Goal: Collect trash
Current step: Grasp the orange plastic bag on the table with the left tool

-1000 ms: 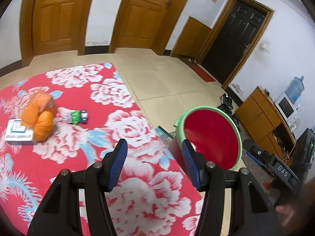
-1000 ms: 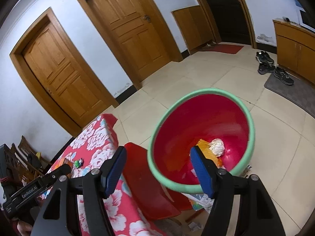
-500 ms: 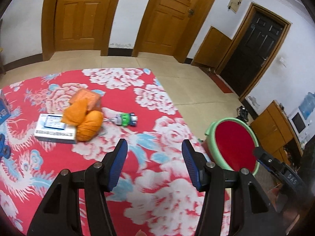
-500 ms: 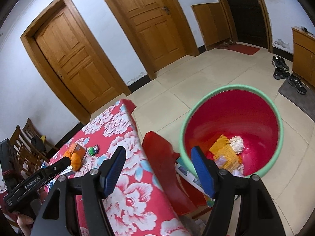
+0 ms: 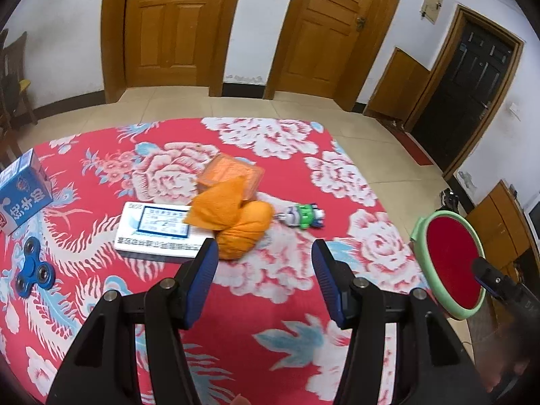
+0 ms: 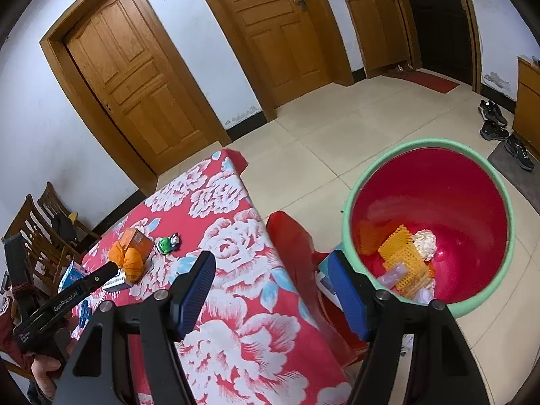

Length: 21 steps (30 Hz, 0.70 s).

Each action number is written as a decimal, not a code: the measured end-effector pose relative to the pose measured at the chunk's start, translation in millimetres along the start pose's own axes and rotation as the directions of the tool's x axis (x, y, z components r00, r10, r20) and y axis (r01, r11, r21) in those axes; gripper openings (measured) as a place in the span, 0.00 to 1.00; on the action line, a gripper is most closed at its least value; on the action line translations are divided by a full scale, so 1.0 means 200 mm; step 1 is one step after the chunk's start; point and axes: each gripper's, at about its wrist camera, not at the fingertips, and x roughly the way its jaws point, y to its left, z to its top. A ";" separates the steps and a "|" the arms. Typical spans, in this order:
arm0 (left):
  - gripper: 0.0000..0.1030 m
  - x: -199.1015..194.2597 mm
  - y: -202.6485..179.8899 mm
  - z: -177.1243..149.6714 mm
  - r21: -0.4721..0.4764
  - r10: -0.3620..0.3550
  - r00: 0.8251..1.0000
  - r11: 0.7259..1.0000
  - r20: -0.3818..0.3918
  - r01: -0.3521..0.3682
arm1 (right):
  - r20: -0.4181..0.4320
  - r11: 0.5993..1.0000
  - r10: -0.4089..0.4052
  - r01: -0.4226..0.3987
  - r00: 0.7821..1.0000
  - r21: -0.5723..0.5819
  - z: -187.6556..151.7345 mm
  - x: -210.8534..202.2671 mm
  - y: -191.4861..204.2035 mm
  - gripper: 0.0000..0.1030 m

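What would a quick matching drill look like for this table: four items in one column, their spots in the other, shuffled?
Items:
1. Milk carton
2. Fidget spinner
3. Orange cloth
4. Green toy

Places:
A. Between the orange cloth and the bin
B. Far left edge of the tablecloth
C. Partly over the white box
D. Just in front of the milk carton

Pairs: 1-B, 2-D, 3-C, 4-A
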 end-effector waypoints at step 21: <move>0.56 0.23 0.05 0.02 0.066 0.128 0.991 0.989 0.025 -0.129 | -0.080 0.999 0.021 -0.024 0.997 -0.031 -0.04 0.21 0.11 0.70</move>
